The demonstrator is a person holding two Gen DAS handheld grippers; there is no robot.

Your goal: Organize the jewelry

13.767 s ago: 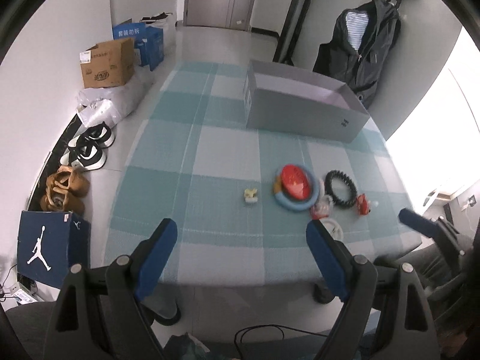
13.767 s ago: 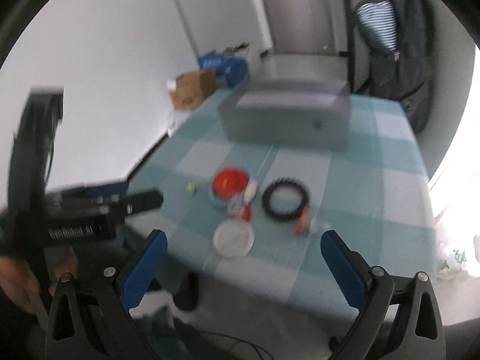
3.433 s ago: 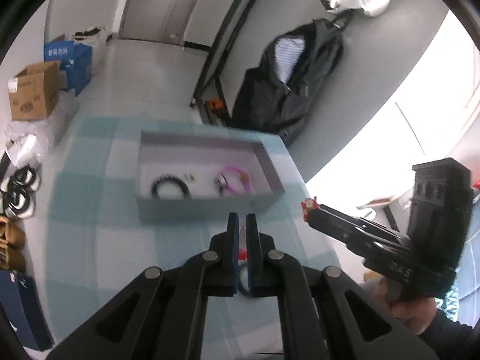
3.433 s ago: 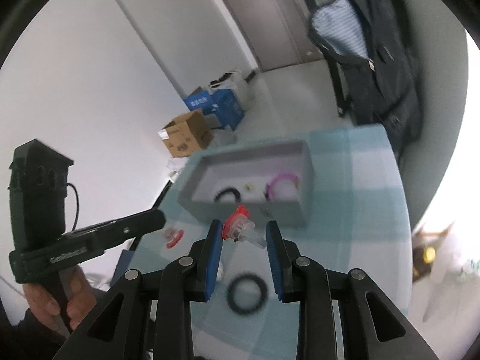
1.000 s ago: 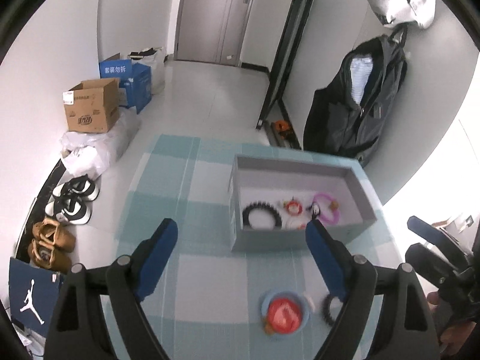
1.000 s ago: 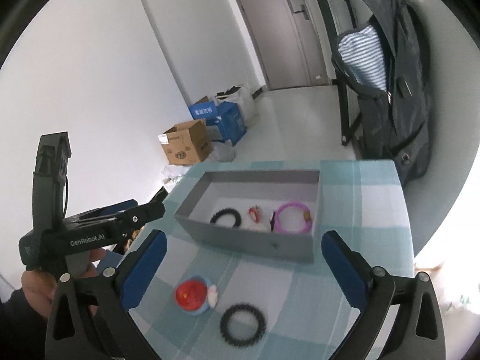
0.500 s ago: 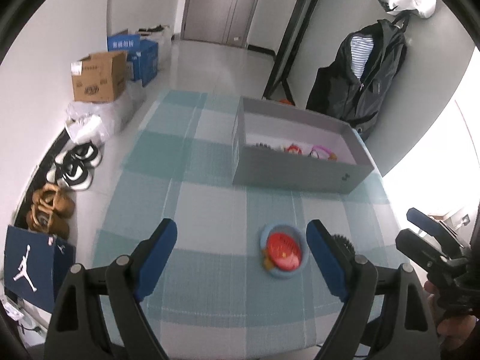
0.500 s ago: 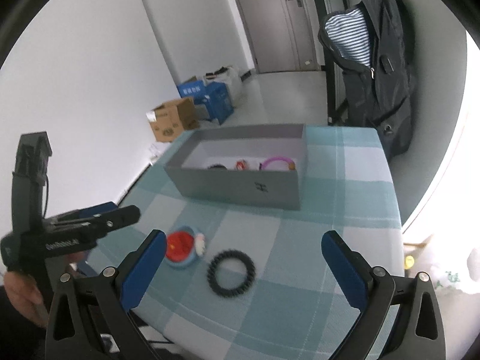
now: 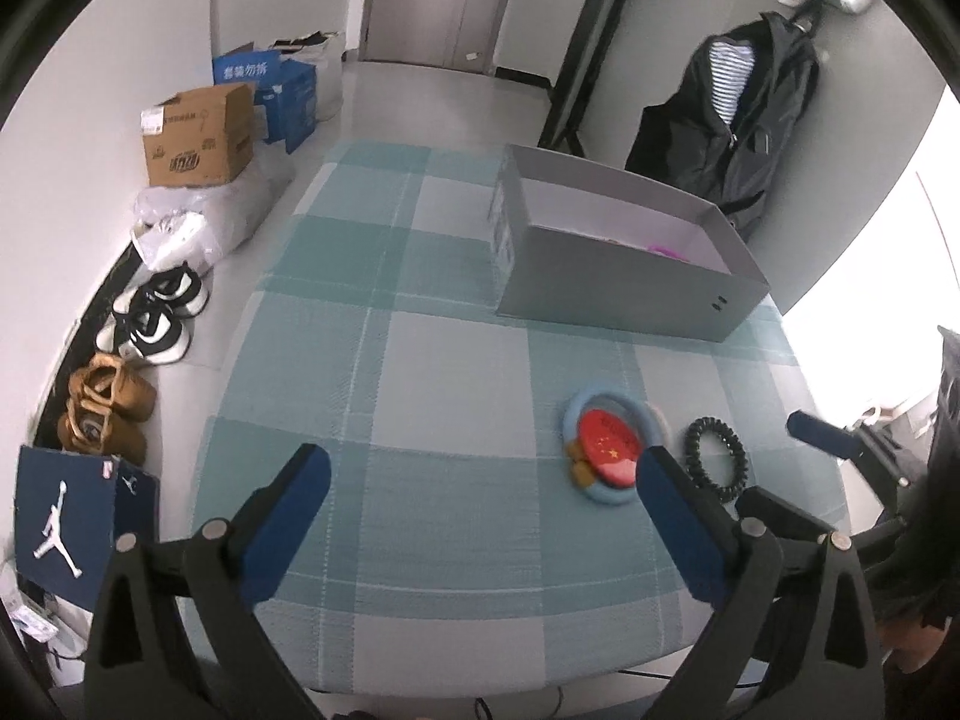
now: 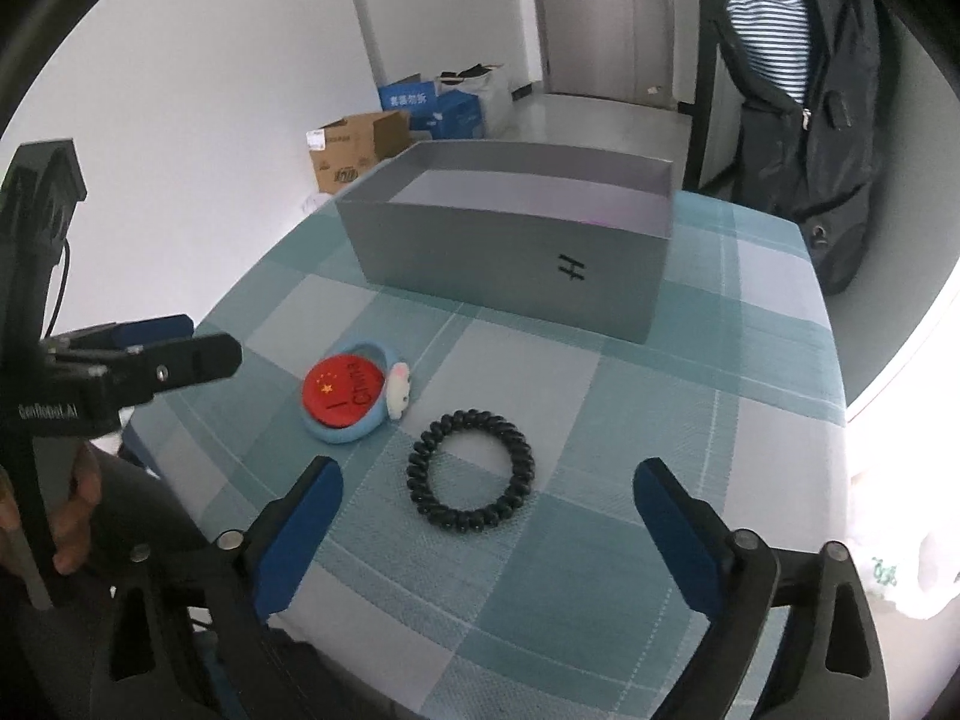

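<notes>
While both tongs hang empty over the checked table (image 10: 690, 420) | left gripper (image 9: 480, 483): jaws opening, nothing between; red badge in blue ring (image 9: 609, 447) just ahead-right | right gripper (image 10: 486, 495): jaws closing, black coil bracelet (image 10: 470, 471) between tips, untouched | coil looks light, springy: pinch across one side | grey box (image 10: 510, 252) beyond

"China" on the red badge (image 10: 342, 394), "H" on the grey box (image 10: 510, 264)
</notes>
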